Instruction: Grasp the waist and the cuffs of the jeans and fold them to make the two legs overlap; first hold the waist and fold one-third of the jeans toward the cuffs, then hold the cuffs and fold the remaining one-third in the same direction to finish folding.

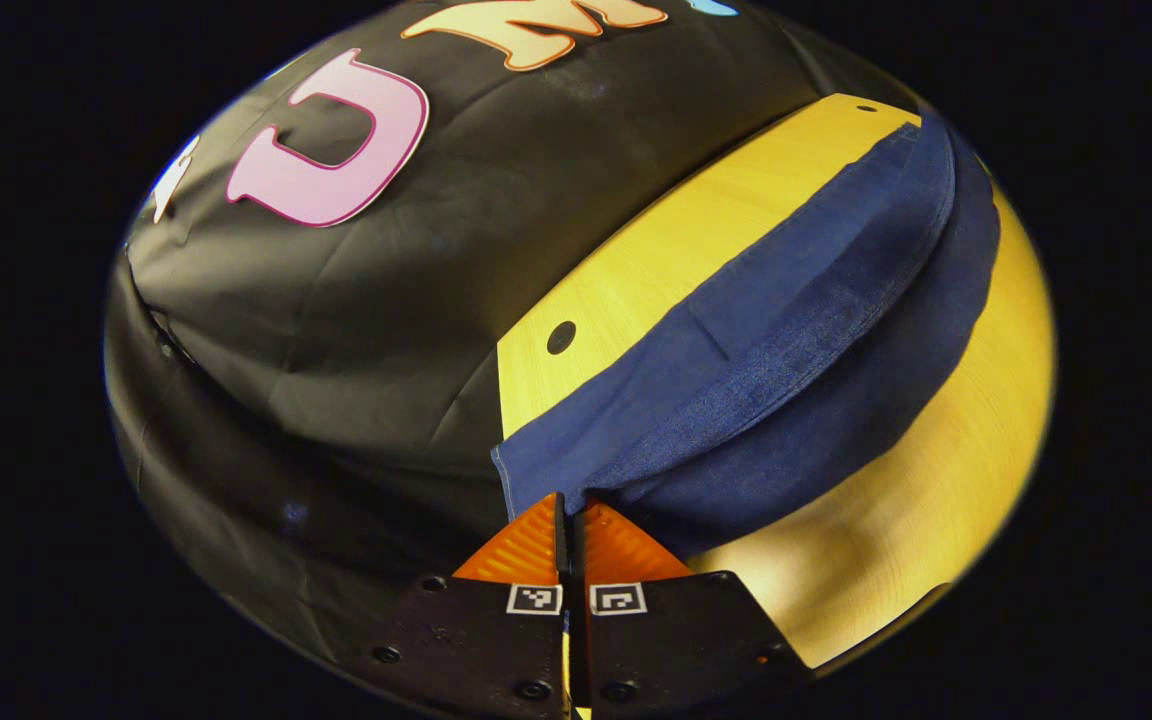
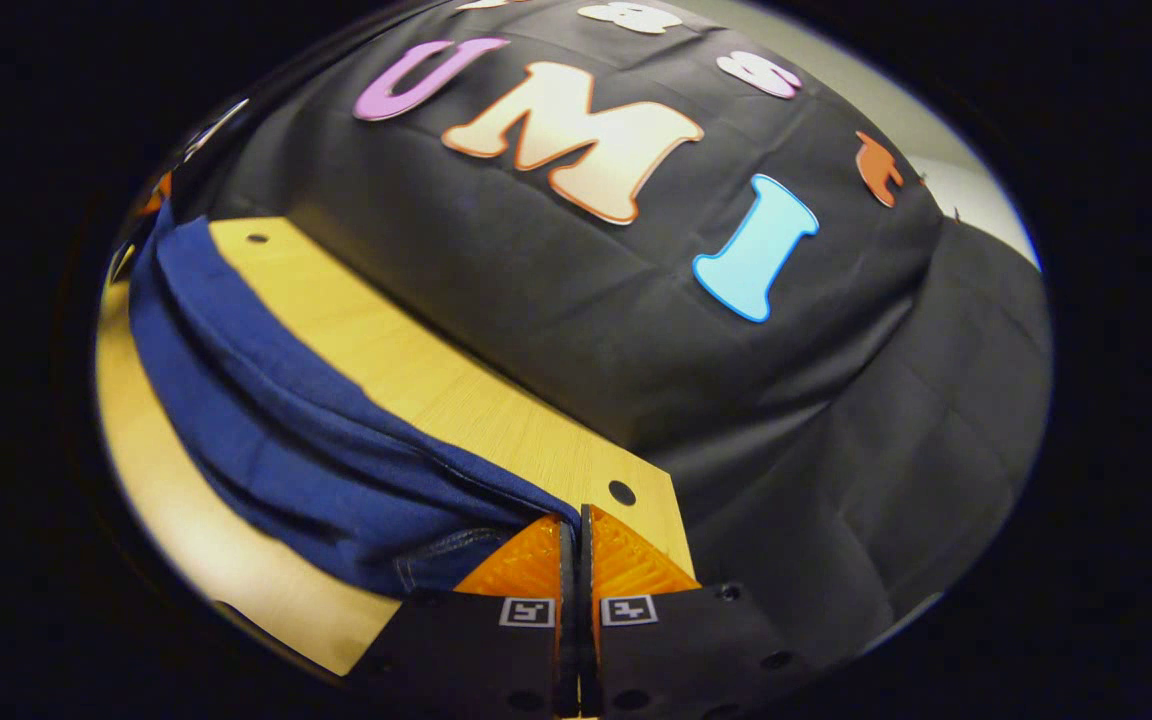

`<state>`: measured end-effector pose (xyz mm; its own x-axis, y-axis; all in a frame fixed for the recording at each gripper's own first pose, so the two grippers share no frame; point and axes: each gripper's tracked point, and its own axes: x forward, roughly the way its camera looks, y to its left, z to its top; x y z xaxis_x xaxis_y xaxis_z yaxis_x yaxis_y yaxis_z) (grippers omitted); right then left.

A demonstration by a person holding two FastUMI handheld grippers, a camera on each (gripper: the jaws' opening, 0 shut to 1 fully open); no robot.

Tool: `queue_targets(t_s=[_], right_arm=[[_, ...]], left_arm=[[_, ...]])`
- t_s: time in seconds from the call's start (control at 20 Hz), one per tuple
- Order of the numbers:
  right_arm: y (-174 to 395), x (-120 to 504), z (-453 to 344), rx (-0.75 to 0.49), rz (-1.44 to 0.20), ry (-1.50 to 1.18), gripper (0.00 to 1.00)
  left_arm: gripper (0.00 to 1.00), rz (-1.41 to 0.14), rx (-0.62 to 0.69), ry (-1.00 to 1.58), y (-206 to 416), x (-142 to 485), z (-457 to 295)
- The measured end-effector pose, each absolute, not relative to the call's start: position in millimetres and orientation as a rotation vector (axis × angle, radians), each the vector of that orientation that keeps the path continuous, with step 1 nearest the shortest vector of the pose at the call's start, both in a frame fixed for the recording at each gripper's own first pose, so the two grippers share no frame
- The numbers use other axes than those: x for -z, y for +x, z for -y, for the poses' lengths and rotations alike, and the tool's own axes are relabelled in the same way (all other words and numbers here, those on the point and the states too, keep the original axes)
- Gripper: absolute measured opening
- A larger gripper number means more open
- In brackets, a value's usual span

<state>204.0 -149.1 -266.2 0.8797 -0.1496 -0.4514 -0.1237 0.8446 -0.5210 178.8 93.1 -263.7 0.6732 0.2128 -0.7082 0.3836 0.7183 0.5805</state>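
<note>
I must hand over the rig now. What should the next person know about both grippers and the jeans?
Left gripper: shut on the jeans at one end.
Right gripper: shut on the jeans at the other end, near a stitched seam.
The jeans stretch across the wooden table, layers lying one over the other lengthwise.
Done: the legs seem overlapped or nearly so.
Left: both one-third folds, waist first, then cuffs.

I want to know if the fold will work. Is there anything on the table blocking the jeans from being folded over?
Nothing visible does. The left tool and the right tool each pinch an end of the jeans, and the wooden table beside the denim looks bare.
</note>
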Motion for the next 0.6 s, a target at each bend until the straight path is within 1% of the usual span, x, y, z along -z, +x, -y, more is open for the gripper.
queue_targets(t_s=[0.15, 0.35, 0.5, 0.6], right_arm=[[240, 293, 144, 0.041, -0.507, -0.49, 0.02], [278, 338, 140, 0.031, -0.551, -0.481, 0.01], [289, 385, 139, 0.015, -0.636, -0.483, 0.02], [292, 401, 140, 0.011, -0.664, -0.507, 0.03]], left_arm=[[0.0, -0.881, 0.09, 0.736, 210, 284, -92], [0.0, -0.897, 0.085, 0.694, 246, 314, -88], [0.0, -0.929, 0.075, 0.668, 263, 341, -89], [0.0, -0.938, 0.073, 0.651, 269, 351, -91]])
